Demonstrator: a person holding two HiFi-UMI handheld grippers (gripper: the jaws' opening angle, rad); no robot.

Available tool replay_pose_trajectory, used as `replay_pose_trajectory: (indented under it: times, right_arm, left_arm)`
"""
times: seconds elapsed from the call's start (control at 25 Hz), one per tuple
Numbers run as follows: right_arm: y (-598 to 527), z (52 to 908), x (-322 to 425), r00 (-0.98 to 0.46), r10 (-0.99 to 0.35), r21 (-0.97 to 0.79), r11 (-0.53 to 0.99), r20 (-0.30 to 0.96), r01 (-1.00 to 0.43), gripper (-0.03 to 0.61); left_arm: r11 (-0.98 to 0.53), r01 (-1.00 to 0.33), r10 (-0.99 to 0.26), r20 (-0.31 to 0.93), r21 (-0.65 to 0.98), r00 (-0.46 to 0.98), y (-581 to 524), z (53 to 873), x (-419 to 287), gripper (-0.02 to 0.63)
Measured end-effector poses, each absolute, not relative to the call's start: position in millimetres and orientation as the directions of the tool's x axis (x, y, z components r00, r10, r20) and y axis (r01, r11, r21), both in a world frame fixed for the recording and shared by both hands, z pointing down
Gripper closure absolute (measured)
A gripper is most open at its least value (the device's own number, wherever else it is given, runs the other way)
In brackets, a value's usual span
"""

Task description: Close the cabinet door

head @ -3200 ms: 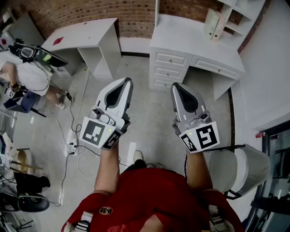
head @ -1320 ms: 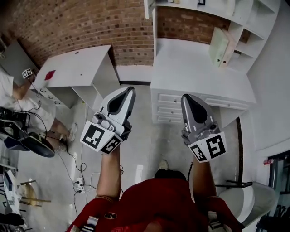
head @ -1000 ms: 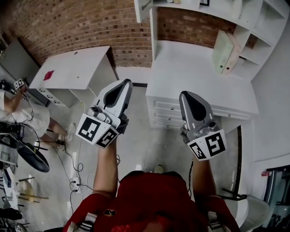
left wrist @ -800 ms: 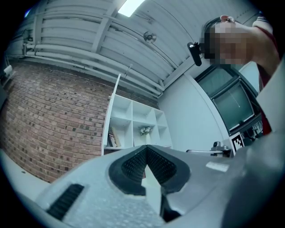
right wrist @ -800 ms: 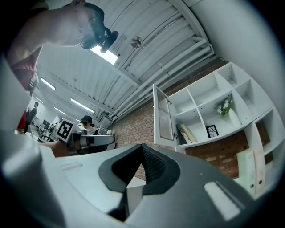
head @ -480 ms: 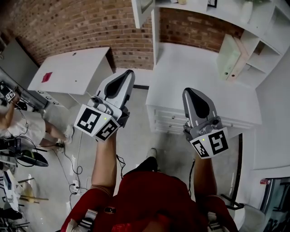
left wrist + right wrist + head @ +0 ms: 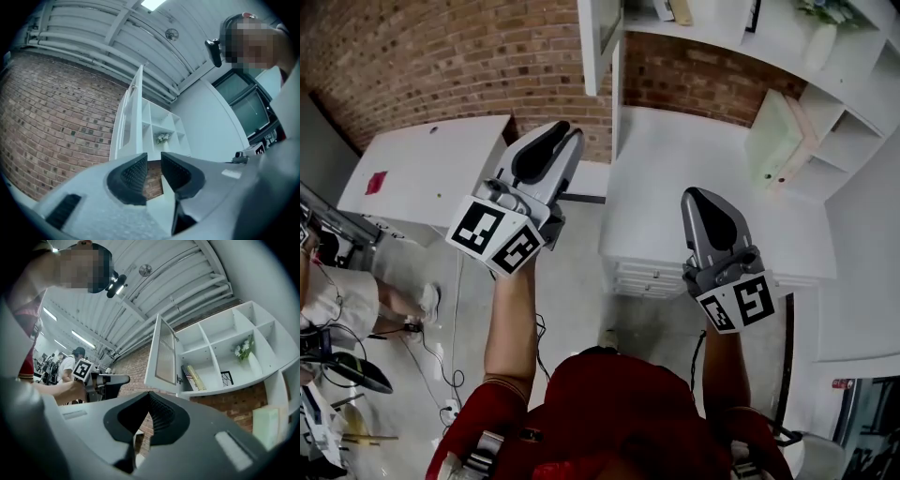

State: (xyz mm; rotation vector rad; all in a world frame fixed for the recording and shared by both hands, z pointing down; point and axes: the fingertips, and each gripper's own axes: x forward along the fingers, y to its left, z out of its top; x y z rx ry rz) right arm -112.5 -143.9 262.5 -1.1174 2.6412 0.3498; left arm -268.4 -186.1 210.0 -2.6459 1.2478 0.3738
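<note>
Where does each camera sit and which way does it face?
Head view: on the person's head, facing steeply down at the desk; shows forearms, left gripper, right gripper.
Left gripper view: on the left gripper, looking up along its just-opened, empty jaws at the cabinet door.
Right gripper view: on the right gripper, along its shut jaws, toward shelves.
Both gripper views share that open door.

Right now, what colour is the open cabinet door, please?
White cabinet door; clearest in the right gripper view.
</note>
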Motion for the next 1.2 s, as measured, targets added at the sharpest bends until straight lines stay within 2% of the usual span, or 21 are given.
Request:
replay_pose_trajectory:
  times: [0.28,0.64,0.68,1.2]
  right_arm:
    - [-179,270,-122,-0.634,-0.705,0.121,0.633,-0.318,-0.765,0.566]
    - [-203,271,-100,-0.582,-0.749,0.106,0.582,-0.316,-0.807,0.565]
    - [-204,271,-97,-0.581,-0.749,0.104,0.581,-0.318,-0.807,0.565]
    - [-248,284,-33,-0.589,-0.741,0.058,0.605,-0.322,-0.794,0.565]
  left_arm:
    - [-0.691,-0.719,-0.665,-0.319,-0.079,0.675,-239,193,-274,0.491]
    - [-0.758,-0.650,-0.598,-0.340,-0.054,0.726,-267,188,-258,0.473]
    - [-0.757,-0.652,-0.599,-0.342,-0.054,0.724,-269,188,-255,0.495]
    - [-0.709,-0.701,-0.645,-0.327,-0.082,0.691,-276,189,-191,0.471]
